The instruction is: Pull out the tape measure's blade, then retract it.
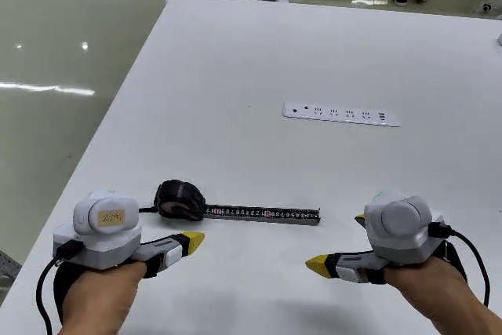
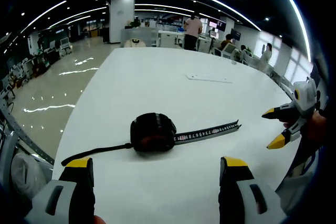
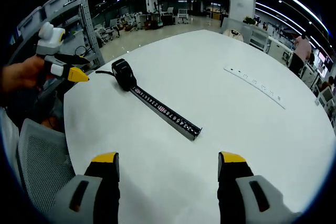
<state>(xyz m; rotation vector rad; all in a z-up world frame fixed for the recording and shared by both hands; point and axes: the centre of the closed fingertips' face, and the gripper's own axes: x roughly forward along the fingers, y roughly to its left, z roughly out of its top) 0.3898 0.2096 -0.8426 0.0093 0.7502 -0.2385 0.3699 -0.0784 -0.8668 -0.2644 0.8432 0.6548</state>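
Near the tape measure (image 1: 180, 199), left gripper (image 2: 156, 162), right gripper (image 3: 168, 157), jaws apart.

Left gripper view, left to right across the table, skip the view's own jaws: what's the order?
strap → tape measure case → blade → right gripper

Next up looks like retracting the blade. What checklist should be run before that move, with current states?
1. Blade out: ok; the blade lies extended on the table from the case.
2. Left gripper free: ok; open, holding nothing.
3. Right gripper free: ok; open, apart from the blade.
4. Case in reach: ok, likely; it lies just ahead of the left gripper.
5. Strap clear of blade: ok; it trails from the case's opposite side.
6. Blade lock: cannot tell.
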